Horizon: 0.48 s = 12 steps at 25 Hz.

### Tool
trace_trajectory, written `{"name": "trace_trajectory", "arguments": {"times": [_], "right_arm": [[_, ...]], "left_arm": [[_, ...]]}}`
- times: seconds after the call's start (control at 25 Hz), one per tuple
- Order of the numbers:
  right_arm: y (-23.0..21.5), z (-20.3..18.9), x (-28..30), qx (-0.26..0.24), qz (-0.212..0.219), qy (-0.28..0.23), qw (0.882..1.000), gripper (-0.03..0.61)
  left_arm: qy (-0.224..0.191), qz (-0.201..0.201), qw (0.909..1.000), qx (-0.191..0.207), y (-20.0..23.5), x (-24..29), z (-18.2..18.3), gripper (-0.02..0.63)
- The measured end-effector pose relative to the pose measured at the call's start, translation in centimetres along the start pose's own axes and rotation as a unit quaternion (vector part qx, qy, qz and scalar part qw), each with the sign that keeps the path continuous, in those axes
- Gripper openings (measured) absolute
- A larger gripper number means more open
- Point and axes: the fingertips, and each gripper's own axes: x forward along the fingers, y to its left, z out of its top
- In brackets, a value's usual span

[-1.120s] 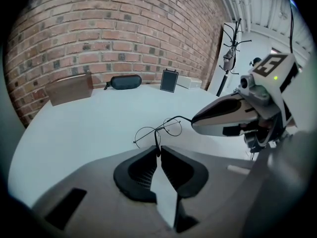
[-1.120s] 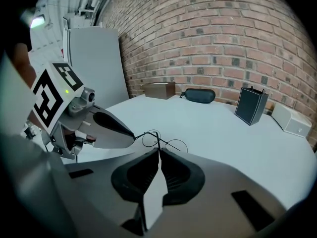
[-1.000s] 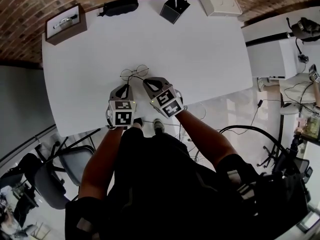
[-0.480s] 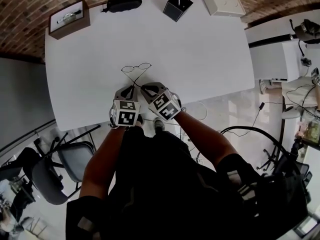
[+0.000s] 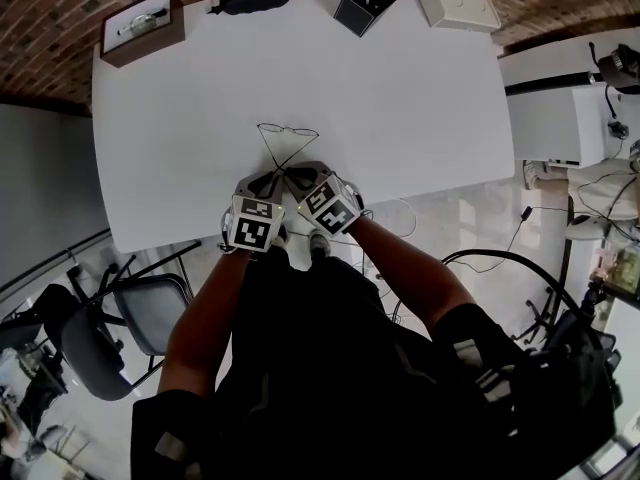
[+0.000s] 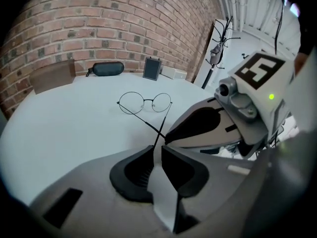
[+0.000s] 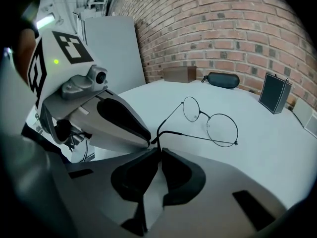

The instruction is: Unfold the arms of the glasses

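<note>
so the table (image 5: 400, 98) edge at 6 o'clock is hidden under the left gripper (image 5: 266, 179) and right gripper (image 5: 297, 176), each pinching one arm tip, left jaws just loosening a bit. the glasses (image 6: 145, 101) sit toward 6, front running 9-to-3, arms crossed back toward 6.

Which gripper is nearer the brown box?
Left. The left gripper, fingers just opening slightly around a glasses arm, is on the same side as the brown box; the right gripper sits farther over.
</note>
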Motion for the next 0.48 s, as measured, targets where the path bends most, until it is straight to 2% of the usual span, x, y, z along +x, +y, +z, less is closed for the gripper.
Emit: {"name": "trace_trajectory", "arguments": {"times": [0.16, 0.28, 0.36, 0.48], "right_arm": [[0.1, 0.0, 0.1, -0.004, 0.006, 0.004, 1.000, 0.024], [0.5, -0.1, 0.0, -0.003, 0.015, 0.008, 1.000, 0.033], [0.2, 0.1, -0.4, 0.019, 0.005, 0.002, 1.000, 0.114], [-0.7, 0.9, -1.4, 0.086, -0.017, -0.022, 0.996, 0.123]], "left_arm": [[-0.033, -0.018, 0.9990, -0.025, 0.4, -1.6, 1.3, 0.087], [-0.062, 0.004, 0.9968, -0.051, 1.6, -2.2, 2.6, 0.101], [-0.079, 0.018, 0.9940, -0.074, 2.5, -2.2, 3.7, 0.101], [-0.089, 0.029, 0.9914, -0.092, 3.2, -1.9, 4.7, 0.101]]}}
